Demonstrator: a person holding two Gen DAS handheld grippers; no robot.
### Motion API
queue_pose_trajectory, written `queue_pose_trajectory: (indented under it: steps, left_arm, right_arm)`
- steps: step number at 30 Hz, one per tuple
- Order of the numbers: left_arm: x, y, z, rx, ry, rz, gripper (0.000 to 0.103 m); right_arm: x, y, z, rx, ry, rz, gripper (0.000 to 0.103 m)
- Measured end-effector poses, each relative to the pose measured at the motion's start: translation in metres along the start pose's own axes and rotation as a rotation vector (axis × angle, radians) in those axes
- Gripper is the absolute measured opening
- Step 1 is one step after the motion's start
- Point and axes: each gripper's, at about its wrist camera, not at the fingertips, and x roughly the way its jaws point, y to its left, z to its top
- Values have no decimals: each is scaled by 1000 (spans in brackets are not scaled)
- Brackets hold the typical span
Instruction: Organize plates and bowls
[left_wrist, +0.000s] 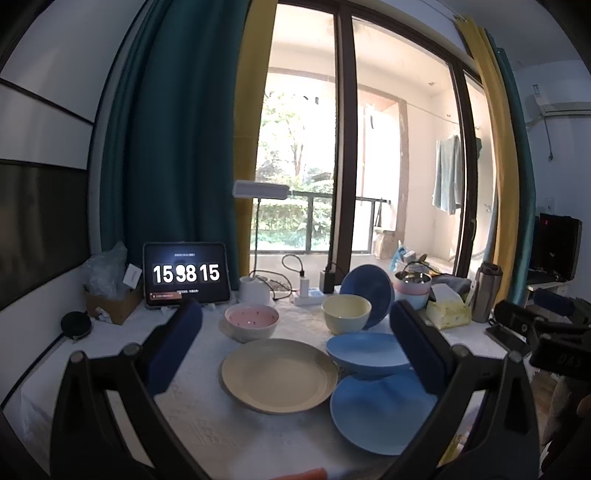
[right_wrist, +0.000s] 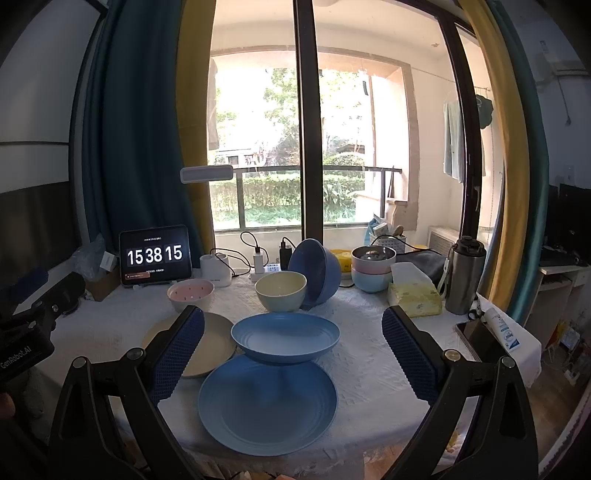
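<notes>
Blue plate (right_wrist: 267, 404) lies under the right gripper (right_wrist: 293, 349); left gripper (left_wrist: 295, 347) alongside, both level, spread, empty

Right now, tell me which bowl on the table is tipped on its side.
The dark blue bowl at the back, leaning against the yellow bowl. Its opening faces sideways, while the yellow bowl and pink bowl sit upright.

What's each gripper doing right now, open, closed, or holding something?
Left gripper: open, holding nothing, above the table.
Right gripper: open, holding nothing, above the blue dishes.
</notes>
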Motion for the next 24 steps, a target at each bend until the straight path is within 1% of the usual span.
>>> queue_pose_trajectory:
  steps: [24]
  left_arm:
    - [1,-2,5,0,1,-11,102]
  right_arm:
    - [2,-7,-1,14,-1,-8,99]
